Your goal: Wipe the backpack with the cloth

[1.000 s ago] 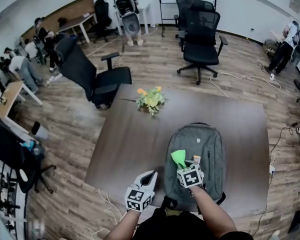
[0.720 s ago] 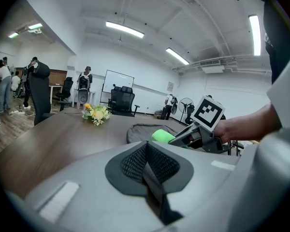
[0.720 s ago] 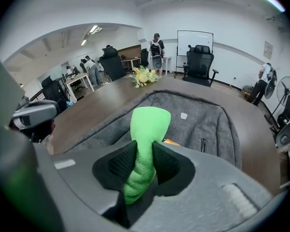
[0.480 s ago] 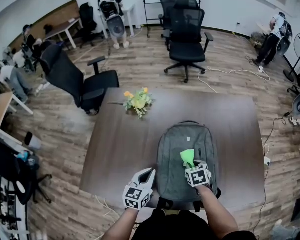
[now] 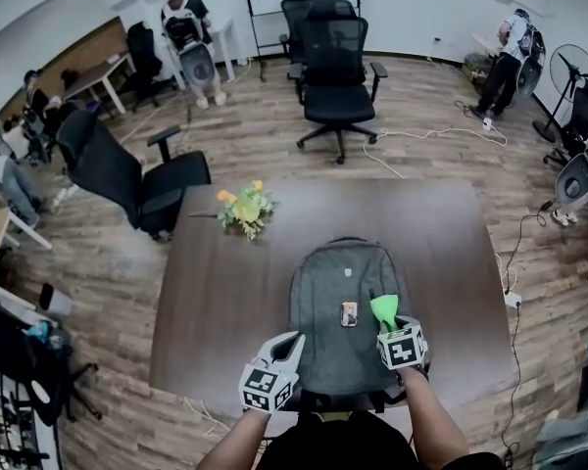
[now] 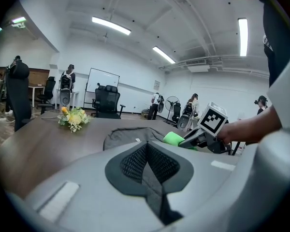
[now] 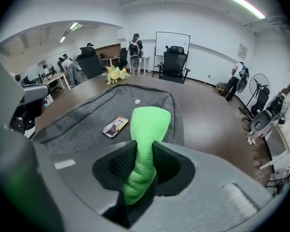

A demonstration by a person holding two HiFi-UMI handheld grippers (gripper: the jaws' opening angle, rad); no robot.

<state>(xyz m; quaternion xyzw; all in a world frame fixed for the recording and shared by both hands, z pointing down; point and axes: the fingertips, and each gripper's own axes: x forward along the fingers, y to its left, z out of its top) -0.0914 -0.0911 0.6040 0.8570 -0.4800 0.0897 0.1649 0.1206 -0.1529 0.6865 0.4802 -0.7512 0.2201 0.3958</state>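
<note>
Right gripper (image 7: pixel 144 151) clenches a green terry cloth (image 7: pixel 150 122) over the grey fabric backpack (image 5: pixel 338 282), left gripper (image 6: pixel 146 153) closed empty beside it; wiping could knock off the small printed card (image 5: pixel 349 313).

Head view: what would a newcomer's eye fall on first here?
A bright green cloth stands out, pinched in the right gripper over a grey backpack lying flat on the brown table. A small card lies on the backpack, and yellow flowers sit at the table's far left corner.
</note>
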